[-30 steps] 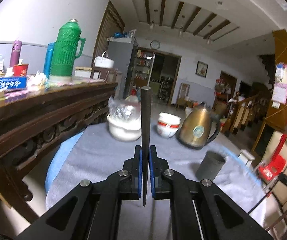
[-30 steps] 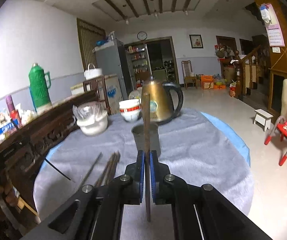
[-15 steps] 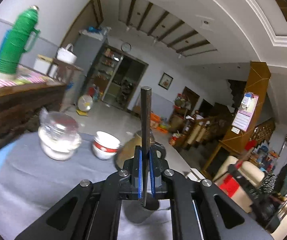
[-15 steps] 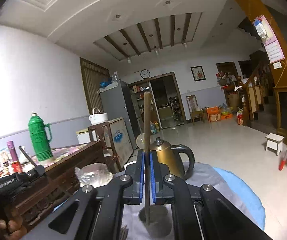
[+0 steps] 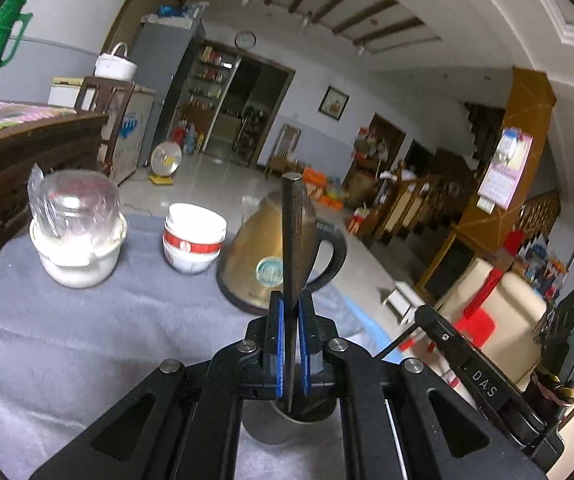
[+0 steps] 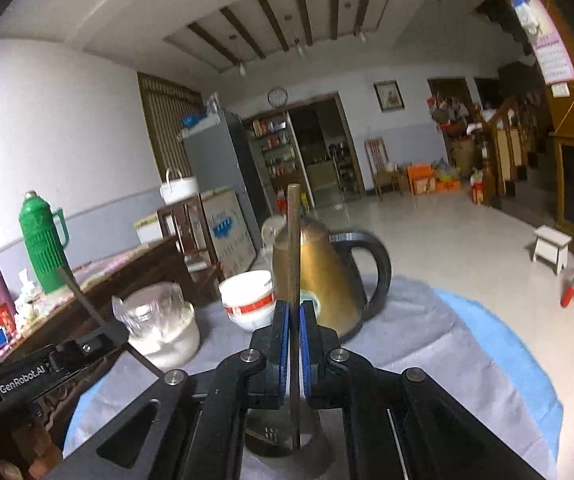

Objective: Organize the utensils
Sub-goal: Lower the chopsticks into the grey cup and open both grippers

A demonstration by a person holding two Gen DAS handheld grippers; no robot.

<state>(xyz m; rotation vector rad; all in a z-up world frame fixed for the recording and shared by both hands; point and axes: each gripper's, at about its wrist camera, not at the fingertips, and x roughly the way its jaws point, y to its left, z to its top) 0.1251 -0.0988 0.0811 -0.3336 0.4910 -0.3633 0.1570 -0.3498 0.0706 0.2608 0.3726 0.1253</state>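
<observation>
My left gripper (image 5: 291,344) is shut on a dark chopstick (image 5: 294,240) held upright, its lower tip over the mouth of a grey metal cup (image 5: 287,428) just below the fingers. My right gripper (image 6: 295,344) is shut on a brown chopstick (image 6: 293,248), also upright, its lower end inside the same cup (image 6: 283,440). Each gripper shows in the other's view: the right one at the right in the left wrist view (image 5: 467,372), the left one at the left in the right wrist view (image 6: 47,368).
On the grey cloth of the round table (image 5: 67,344) stand a brass kettle with a black handle (image 5: 271,252), stacked white and red bowls (image 5: 193,240) and a plastic-wrapped white bowl (image 5: 75,236). A dark wooden sideboard (image 6: 99,292) with a green thermos (image 6: 41,236) stands to the left.
Both grippers have come in over the grey cup with their chopsticks upright and tilted down somewhat. The right chopstick's tip now sits inside the cup.
</observation>
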